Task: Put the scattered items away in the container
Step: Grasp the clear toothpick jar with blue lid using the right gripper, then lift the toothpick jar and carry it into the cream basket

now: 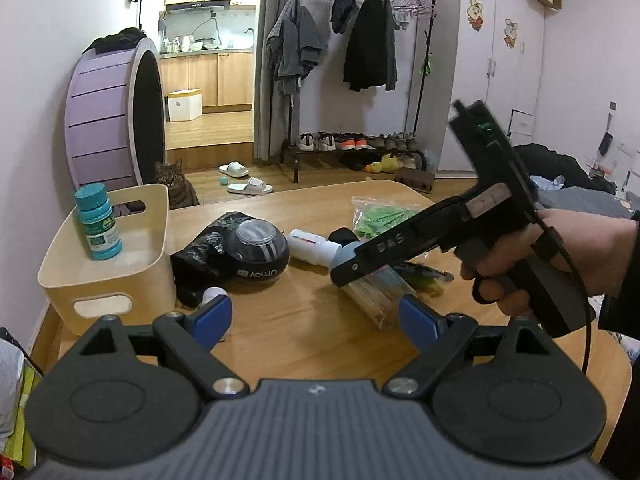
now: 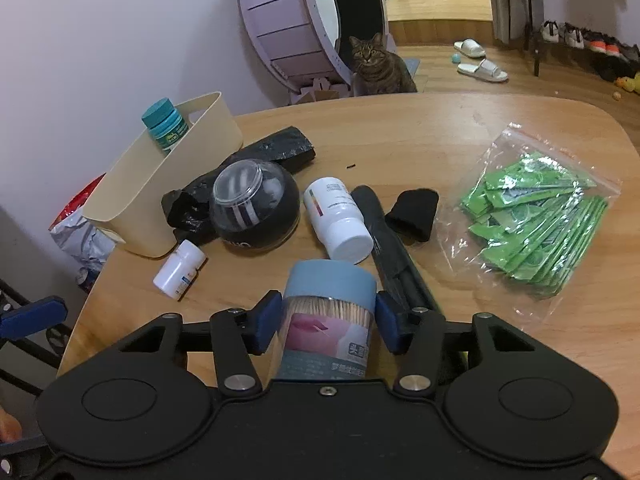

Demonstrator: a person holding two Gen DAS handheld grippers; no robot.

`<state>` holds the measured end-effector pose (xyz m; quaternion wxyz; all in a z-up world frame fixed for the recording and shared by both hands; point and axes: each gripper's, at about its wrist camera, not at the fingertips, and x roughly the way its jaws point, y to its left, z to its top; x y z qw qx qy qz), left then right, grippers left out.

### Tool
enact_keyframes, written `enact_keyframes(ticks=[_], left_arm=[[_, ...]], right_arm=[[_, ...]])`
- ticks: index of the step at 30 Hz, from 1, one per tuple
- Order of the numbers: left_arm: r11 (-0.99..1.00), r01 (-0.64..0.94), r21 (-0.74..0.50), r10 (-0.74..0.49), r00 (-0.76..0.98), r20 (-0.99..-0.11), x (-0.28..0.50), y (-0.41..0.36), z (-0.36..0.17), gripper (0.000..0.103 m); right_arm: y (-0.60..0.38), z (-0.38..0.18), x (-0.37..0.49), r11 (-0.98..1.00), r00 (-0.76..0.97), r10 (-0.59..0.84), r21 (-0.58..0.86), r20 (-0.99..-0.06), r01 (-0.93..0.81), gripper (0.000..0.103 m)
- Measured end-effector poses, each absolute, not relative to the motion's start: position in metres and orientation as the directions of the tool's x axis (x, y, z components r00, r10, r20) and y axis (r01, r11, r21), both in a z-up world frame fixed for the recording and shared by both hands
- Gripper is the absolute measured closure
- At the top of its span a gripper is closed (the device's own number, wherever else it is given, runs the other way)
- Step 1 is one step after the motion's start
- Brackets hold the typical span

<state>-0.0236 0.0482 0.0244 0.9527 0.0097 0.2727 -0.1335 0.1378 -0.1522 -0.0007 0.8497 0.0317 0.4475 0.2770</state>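
A clear toothpick jar (image 2: 328,320) with a blue lid lies on the wooden table, and my right gripper (image 2: 328,322) is shut on it, a blue pad pressed to each side. In the left wrist view the same jar (image 1: 376,296) shows under the right gripper's black finger. My left gripper (image 1: 314,318) hovers open over the table's near edge with nothing between its pads. The beige container (image 2: 160,184) stands at the left with a teal bottle (image 2: 164,124) upright inside. Beside it lie a black ball-shaped gadget (image 2: 256,204), a large white bottle (image 2: 340,220) and a small white bottle (image 2: 178,270).
A bag of green sachets (image 2: 532,220) lies at the right, with a black cloth tube (image 2: 414,210) and a black folded roll (image 2: 392,248) near the middle. A crumpled black plastic bag (image 2: 280,146) sits behind the ball. A cat (image 2: 378,66) watches from beyond the table's far edge.
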Motion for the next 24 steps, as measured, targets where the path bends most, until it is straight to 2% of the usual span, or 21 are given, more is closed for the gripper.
enact_keyframes(ticks=[9,24], left_arm=[[0.968,0.239,-0.079,-0.244,0.81,-0.533,-0.024,0.053,0.026,0.013],[0.967,0.241,-0.079,-0.247,0.818,-0.519,-0.028,0.055,0.026,0.013]], right_arm=[[-0.159,0.027,0.115,0.817,0.532,0.55,0.281,-0.644,-0.503,0.054],[-0.155,0.02,0.078,0.799,0.61,0.564,0.182,-0.556,-0.573,0.053]])
